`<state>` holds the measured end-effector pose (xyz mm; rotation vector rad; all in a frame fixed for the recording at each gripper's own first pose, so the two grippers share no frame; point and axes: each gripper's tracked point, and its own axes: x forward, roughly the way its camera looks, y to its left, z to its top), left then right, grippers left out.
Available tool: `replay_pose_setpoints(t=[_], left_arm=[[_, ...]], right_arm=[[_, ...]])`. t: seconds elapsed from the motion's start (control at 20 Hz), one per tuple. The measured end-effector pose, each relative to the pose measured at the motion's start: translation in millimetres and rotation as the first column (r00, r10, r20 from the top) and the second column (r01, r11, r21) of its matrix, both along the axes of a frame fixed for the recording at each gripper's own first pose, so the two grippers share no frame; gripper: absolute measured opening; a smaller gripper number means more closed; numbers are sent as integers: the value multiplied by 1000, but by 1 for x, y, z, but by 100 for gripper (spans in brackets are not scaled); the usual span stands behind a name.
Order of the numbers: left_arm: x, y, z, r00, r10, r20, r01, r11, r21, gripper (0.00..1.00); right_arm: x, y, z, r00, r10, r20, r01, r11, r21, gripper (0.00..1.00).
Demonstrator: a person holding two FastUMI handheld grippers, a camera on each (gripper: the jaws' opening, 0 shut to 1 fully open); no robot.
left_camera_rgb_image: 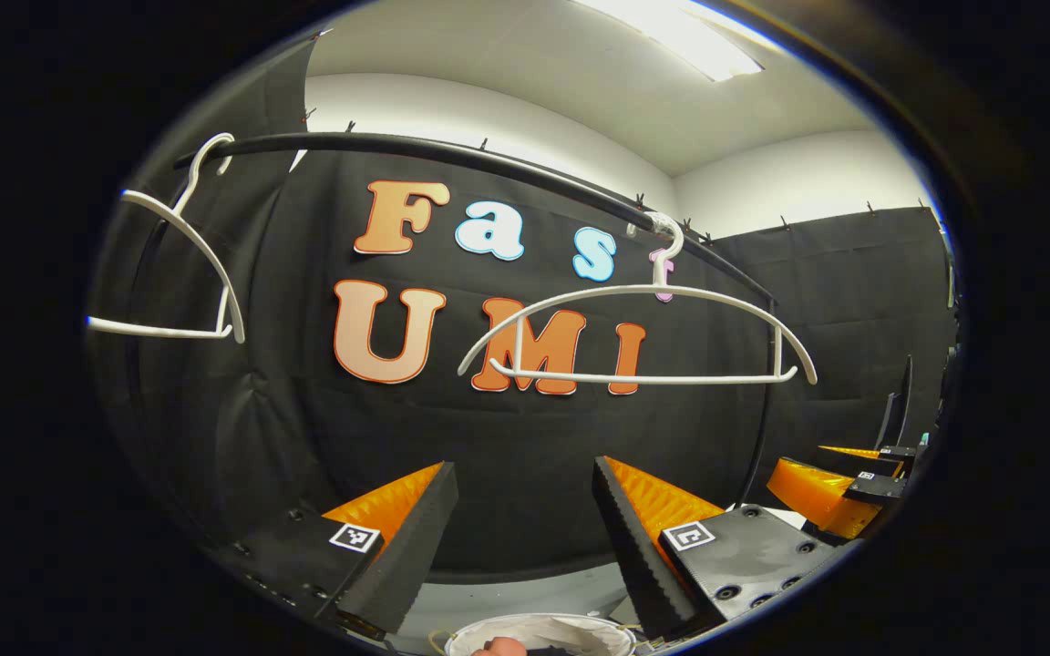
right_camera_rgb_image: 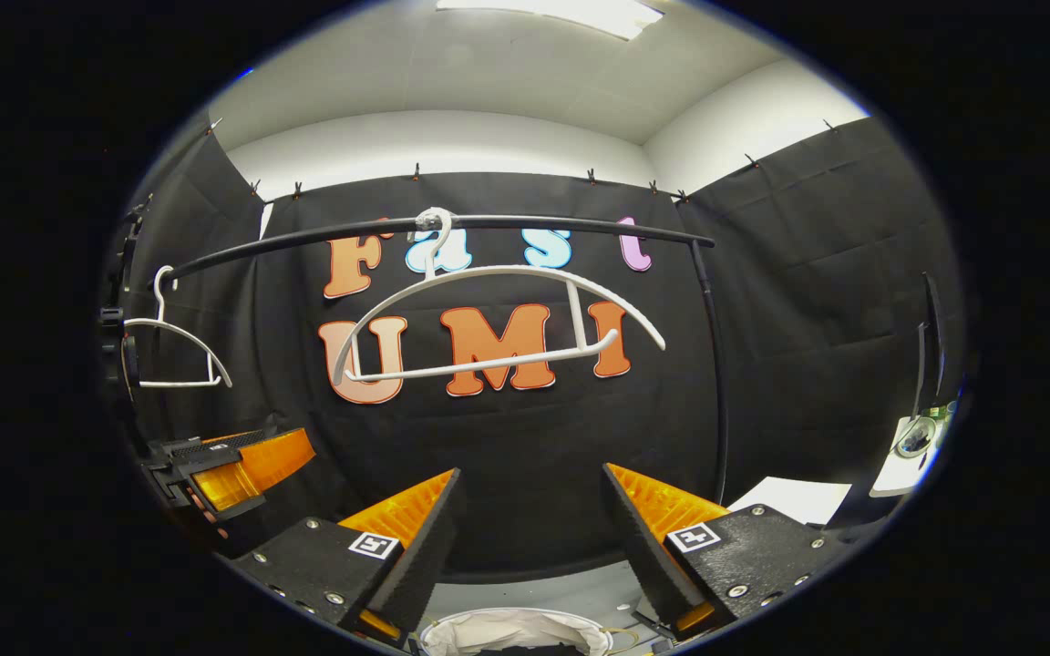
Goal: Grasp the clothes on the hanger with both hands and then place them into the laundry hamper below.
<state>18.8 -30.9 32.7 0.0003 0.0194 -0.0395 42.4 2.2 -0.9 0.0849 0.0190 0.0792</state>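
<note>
Clothes are no longer on either white hanger: the near hanger (left_camera_rgb_image: 639,337) and the far hanger (left_camera_rgb_image: 174,264) both hang bare from the black rail (left_camera_rgb_image: 452,155). What lies below is the laundry hamper (left_camera_rgb_image: 539,633), whose pale liner rim shows at the bottom edge of the left gripper view, directly under and between the fingers, with a small reddish patch and something dark inside it; I cannot tell for certain that these are the garment. In the right gripper view the hamper (right_camera_rgb_image: 511,629) sits in the same place, low and centred, crumpled white liner visible. The left hand-held gripper (left_camera_rgb_image: 525,524) has its fingers spread wide with nothing between them, and the right hand-held gripper (right_camera_rgb_image: 530,528) is likewise spread and empty. The right one also appears at the edge of the left gripper view (left_camera_rgb_image: 830,492), just beside and level with it, so both are raised side by side, facing the rail, with the hamper beneath them. Judged from this, the drop into the hamper looks done, and neither side is clearly nearer the hamper. The near hanger's long axis runs roughly along the rail, tilted slightly in the right gripper view, and lies up and ahead of both.
</note>
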Motion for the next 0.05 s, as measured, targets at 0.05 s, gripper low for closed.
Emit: replay_pose_setpoints(t=[0.05], left_arm=[[1, -1, -1, 1000, -2, -1, 2, 1000, 5, 97]], right_arm=[[0, 0, 0, 1000, 0, -2, 0, 1000, 2, 92]])
